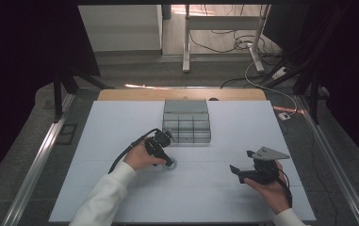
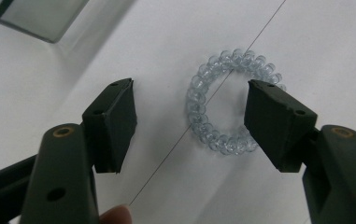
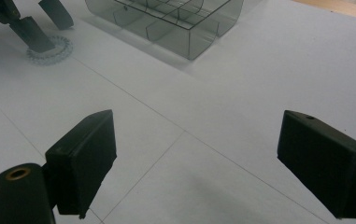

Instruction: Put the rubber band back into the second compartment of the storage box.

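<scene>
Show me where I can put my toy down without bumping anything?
Plenty of bare white table right of the grey divided box, and along the near edge between both hands. It is crowded by the left gripper, around the clear coil hair tie.

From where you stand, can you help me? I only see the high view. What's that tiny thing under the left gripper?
Observer: A clear spiral hair tie, lying flat on the white table.
Operator: Is the gripper squeezing it?
Observer: No. The left gripper is open; one jaw overlaps the ring's edge, the other stands off to its side.
Operator: And the grey box behind it, is anything inside?
Observer: The right gripper view shows the organizer is see-through, with dividers; the compartments visible there look empty.
Operator: What's the right gripper doing?
Observer: The right gripper is open over bare table.
</scene>
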The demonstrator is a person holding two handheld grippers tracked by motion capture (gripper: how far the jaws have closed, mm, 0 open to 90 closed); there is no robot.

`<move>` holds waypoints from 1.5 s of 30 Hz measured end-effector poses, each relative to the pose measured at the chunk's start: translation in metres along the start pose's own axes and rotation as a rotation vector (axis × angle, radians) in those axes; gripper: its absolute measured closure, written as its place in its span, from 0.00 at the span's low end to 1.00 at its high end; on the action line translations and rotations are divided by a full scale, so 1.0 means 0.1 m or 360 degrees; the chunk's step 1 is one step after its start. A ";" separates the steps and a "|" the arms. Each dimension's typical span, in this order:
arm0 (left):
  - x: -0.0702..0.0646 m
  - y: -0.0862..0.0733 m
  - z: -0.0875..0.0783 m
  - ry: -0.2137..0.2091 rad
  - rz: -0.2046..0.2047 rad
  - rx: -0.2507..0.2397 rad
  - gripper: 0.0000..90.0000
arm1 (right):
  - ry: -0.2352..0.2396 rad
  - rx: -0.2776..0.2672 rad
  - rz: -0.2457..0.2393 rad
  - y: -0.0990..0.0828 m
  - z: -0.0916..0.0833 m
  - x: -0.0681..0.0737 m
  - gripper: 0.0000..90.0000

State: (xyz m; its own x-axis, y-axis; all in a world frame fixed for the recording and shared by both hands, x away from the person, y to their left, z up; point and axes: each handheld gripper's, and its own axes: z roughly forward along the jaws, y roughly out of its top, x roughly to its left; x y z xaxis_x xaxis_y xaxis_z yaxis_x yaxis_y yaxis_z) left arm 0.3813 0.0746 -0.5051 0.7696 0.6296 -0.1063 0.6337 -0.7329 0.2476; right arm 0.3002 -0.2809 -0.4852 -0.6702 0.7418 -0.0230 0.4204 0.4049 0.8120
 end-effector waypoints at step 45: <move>-0.11 -0.11 -0.71 -0.0048 0.0101 -0.0328 0.91 | -0.0008 -0.0003 -0.0006 0.00 0.00 0.00 0.14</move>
State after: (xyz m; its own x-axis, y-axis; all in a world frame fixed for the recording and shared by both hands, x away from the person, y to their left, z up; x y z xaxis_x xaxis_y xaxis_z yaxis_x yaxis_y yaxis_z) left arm 0.3599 0.0942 -0.4385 0.8113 0.5738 -0.1123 0.5572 -0.7006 0.4458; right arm 0.3002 -0.2811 -0.4850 -0.6688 0.7428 -0.0291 0.4166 0.4070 0.8129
